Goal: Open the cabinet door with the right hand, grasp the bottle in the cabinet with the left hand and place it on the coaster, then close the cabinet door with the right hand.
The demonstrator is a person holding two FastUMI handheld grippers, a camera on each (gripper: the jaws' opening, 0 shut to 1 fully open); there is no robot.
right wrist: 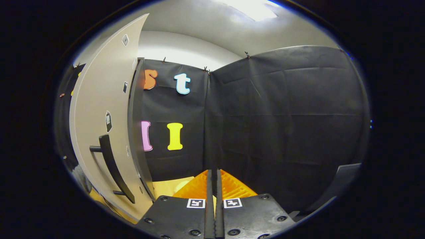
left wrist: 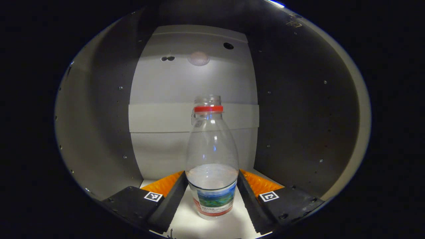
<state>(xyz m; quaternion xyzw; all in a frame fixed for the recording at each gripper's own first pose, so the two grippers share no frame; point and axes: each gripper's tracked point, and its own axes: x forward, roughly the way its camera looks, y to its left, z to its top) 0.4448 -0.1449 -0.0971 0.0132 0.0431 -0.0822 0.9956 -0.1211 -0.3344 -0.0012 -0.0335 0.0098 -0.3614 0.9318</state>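
The left tool [left wrist: 212, 194] is reaching into the cabinet [left wrist: 99, 132], its two fingers spread wide and standing on either side of the bottle [left wrist: 212, 156]. In the left gripper view the inner edges of the fingers appear to lie just against the bottle's lower body at the label [left wrist: 215, 200], but whether they press on it cannot be told. The right tool [right wrist: 214, 196] is drawn together, its fingers nearly touching with nothing between them, and it points at the booth's black cloth wall, well away from the cabinet door [right wrist: 103, 126].

That door stands open, swung out to the left of the right gripper view, its dark bar handle [right wrist: 111, 166] free.

The bottle stands upright on the pale cabinet floor [left wrist: 186, 229], roughly centred in front of the back panel [left wrist: 194, 83]. It is a clear plastic bottle with a red neck ring [left wrist: 208, 108], no cap visible above it, and it looks empty or nearly so. By that look it should be very light, thin-walled and easily dented, smooth enough to slip, and prone to tip if nudged.

The best hold is probably the straight lower body around the label, where the walls are parallel, not the tapering shoulder above. A gentle squeeze should do, since a hard one would buckle it.
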